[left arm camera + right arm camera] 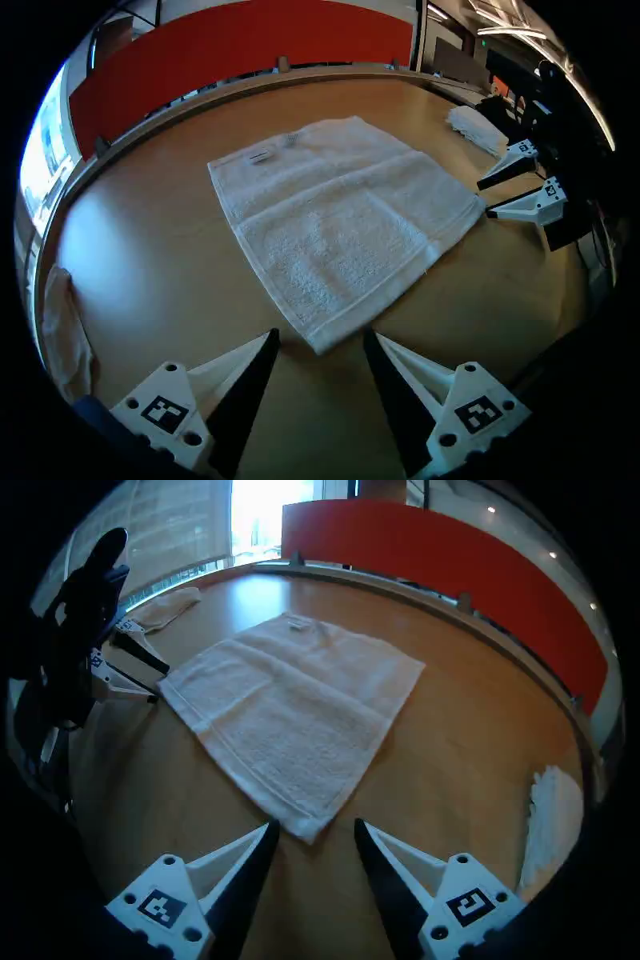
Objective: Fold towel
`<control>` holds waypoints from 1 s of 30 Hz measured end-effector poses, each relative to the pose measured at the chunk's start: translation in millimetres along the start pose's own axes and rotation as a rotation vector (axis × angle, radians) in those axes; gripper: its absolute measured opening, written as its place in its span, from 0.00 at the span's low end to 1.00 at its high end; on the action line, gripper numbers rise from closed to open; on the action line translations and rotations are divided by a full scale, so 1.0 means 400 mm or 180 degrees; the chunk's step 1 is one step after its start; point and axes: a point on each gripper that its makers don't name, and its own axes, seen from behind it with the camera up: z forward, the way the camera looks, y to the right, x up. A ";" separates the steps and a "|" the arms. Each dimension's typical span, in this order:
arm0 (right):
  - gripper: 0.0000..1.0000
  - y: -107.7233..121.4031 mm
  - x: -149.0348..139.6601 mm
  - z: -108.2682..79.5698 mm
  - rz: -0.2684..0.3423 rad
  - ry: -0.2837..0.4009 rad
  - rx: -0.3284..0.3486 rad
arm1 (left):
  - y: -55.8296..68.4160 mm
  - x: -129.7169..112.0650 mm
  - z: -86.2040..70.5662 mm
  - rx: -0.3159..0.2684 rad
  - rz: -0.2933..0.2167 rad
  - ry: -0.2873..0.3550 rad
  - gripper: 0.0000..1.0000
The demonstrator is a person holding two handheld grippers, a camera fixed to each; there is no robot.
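Our left gripper (320, 332) gapes empty around one corner of the towel (336, 216), spread flat on the table (136, 256); our right gripper (317, 822) gapes empty around another. We should nip both corners squarely, catching full thickness.

Left gripper view: low over the table (144, 264), close behind one corner of the towel (344, 216), facing the far edge backed by the red panel (240, 48). Right gripper view: equally low and close behind the adjacent towel corner, facing that edge obliquely. Shared: the whole towel, the table around it and the red panel; the right gripper (484, 200) sits at the former's right margin, the left gripper (160, 684) at the latter's left.
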 end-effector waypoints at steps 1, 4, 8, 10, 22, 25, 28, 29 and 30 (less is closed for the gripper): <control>0.63 -0.001 0.000 0.000 0.0000 0.0001 0.0006 | 0.001 -0.001 -0.001 -0.0007 -0.0001 -0.0006 0.73; 0.60 0.000 -0.001 0.002 0.0003 -0.0001 0.0004 | 0.005 -0.006 -0.002 -0.0013 0.0013 -0.0022 0.67; 0.60 0.002 -0.001 0.004 0.0014 0.0000 0.0001 | 0.008 -0.009 -0.001 0.0009 0.0052 -0.0035 0.61; 0.60 0.001 0.000 0.004 0.0015 -0.0001 0.0006 | 0.009 -0.009 0.000 0.0020 0.0063 -0.0040 0.59; 0.40 -0.017 -0.001 0.002 0.0056 0.0001 0.0067 | 0.013 -0.008 0.002 0.0044 0.0047 -0.0066 0.56; 0.37 -0.019 -0.002 0.002 0.0052 0.0001 0.0071 | 0.015 -0.008 0.002 0.0050 0.0037 -0.0068 0.54; 0.33 -0.021 -0.001 0.002 0.0054 -0.0002 0.0081 | 0.015 -0.008 0.002 0.0054 0.0026 -0.0074 0.53; 0.32 -0.021 -0.001 0.003 0.0057 -0.0004 0.0085 | 0.015 -0.007 0.002 0.0055 0.0022 -0.0076 0.53; 0.29 -0.021 -0.001 0.003 0.0057 -0.0004 0.0085 | 0.016 -0.007 0.002 0.0058 0.0020 -0.0080 0.53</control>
